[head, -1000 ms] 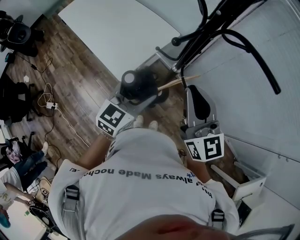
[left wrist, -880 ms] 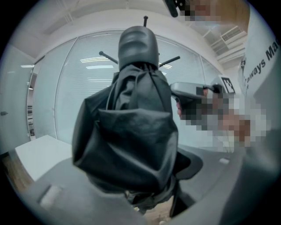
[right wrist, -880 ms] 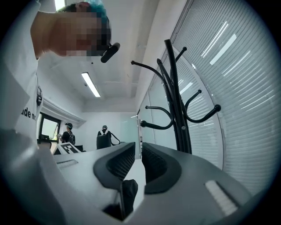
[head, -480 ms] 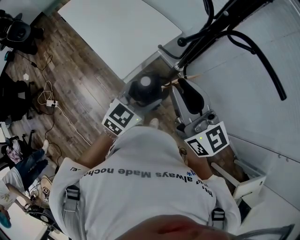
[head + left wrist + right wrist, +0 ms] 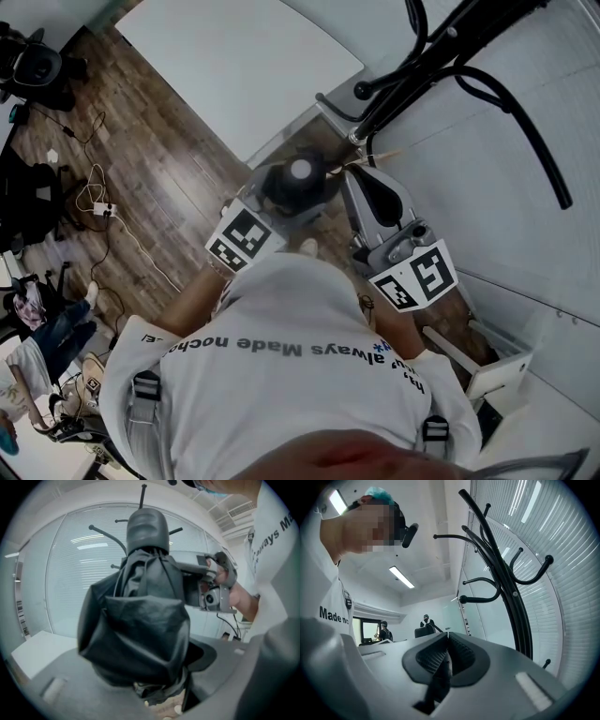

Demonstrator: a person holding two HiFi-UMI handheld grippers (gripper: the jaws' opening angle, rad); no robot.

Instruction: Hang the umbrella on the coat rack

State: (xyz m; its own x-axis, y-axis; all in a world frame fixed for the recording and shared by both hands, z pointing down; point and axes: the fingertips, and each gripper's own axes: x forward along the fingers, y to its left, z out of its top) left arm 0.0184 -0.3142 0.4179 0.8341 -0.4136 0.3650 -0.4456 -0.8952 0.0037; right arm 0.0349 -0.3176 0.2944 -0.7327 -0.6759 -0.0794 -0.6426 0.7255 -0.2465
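Observation:
The folded black umbrella [image 5: 298, 176] points up at the head view, and my left gripper [image 5: 284, 199] is shut on its bunched canopy [image 5: 140, 620]. Right beside it on the right is my right gripper [image 5: 367, 180]. Its jaws are closing, and the pads [image 5: 459, 656] meet on a thin dark strap [image 5: 438, 686], seemingly the umbrella's. A thin tan cord [image 5: 380, 155] runs between the umbrella's end and the rack. The black coat rack [image 5: 450, 47] with curved hooks [image 5: 506, 583] rises just beyond both grippers; its prongs [image 5: 108, 534] show behind the umbrella.
A frosted glass wall with blinds [image 5: 543, 550] stands behind the rack. To the left is a white table [image 5: 234, 66], with wood floor and cables [image 5: 103, 211] below it. A white frame [image 5: 497, 370] sits low on the right. People stand far off [image 5: 425, 620].
My right gripper has moved up and left, close to the umbrella's end and the rack pole. The left gripper with the umbrella has shifted slightly toward the rack.

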